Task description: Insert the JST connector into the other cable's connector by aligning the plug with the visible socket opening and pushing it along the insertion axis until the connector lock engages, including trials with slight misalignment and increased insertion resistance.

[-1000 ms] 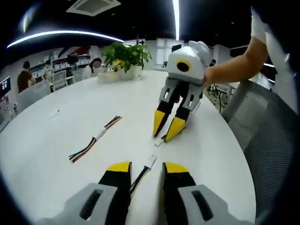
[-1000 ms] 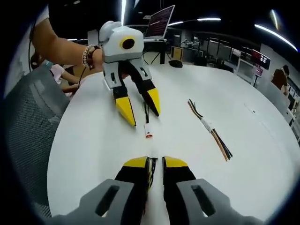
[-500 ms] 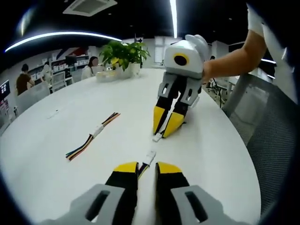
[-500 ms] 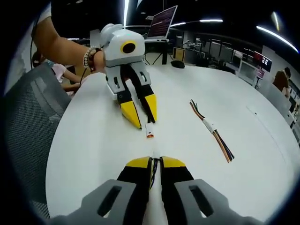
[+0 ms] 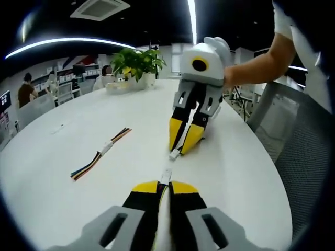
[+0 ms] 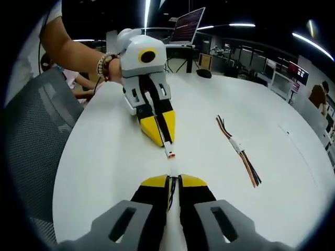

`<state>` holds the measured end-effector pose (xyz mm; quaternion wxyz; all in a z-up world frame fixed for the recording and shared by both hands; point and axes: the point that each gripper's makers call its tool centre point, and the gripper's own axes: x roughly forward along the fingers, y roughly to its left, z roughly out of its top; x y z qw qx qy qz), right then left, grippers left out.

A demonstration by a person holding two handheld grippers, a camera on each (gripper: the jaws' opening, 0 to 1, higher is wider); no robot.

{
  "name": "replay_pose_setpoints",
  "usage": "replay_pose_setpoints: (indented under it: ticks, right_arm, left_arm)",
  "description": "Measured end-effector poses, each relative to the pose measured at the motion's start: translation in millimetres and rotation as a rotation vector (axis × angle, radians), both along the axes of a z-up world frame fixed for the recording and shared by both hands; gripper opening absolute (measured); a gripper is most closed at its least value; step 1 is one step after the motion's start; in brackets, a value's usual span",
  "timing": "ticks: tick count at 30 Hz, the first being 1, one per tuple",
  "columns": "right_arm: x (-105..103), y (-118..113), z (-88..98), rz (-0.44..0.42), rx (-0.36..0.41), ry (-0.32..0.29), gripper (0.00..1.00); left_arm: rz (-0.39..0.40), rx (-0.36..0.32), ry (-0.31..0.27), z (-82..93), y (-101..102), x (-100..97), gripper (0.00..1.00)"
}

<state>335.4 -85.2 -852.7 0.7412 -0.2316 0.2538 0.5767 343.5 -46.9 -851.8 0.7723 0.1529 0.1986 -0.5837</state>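
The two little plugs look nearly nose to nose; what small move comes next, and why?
Probably ease the left gripper forward: its white plug faces the right gripper's plug across a small gap, roughly in line.

each cable's point(image 5: 163, 194) length is hidden between the clamped tongs point(image 5: 164, 187).

Potted plant point(image 5: 139, 64), spare joined cable point(image 5: 99, 154), open laptop point(image 6: 187, 24), mesh chair point(image 6: 32, 137).

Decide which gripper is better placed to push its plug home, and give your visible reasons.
Either, marginally the left gripper: shut on its cable, its plug faces the socket held by the right gripper, nearly in line, a small gap left.
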Motion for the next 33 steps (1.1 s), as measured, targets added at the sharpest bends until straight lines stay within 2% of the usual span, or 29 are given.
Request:
replay_pose_setpoints:
  ticks: [7, 24, 33]
  right_arm:
    - [0.0, 9.2, 8.4, 0.038, 0.009, -0.012, 0.04]
    - [-9.1, 18.1, 4.1, 0.11, -0.026, -0.023, 0.04]
    - [-16.4, 20.5, 9.2, 0.153, -0.004, -0.008, 0.04]
  left_arm:
    - [-0.016, -0.013, 0.003, 5.4, -0.5, -5.0, 0.0]
    - [-0.03, -0.013, -0.021, 11.8, -1.9, -8.6, 0.0]
    - [-0.085, -0.034, -0.021, 16.8, 1.5, -15.3, 0.0]
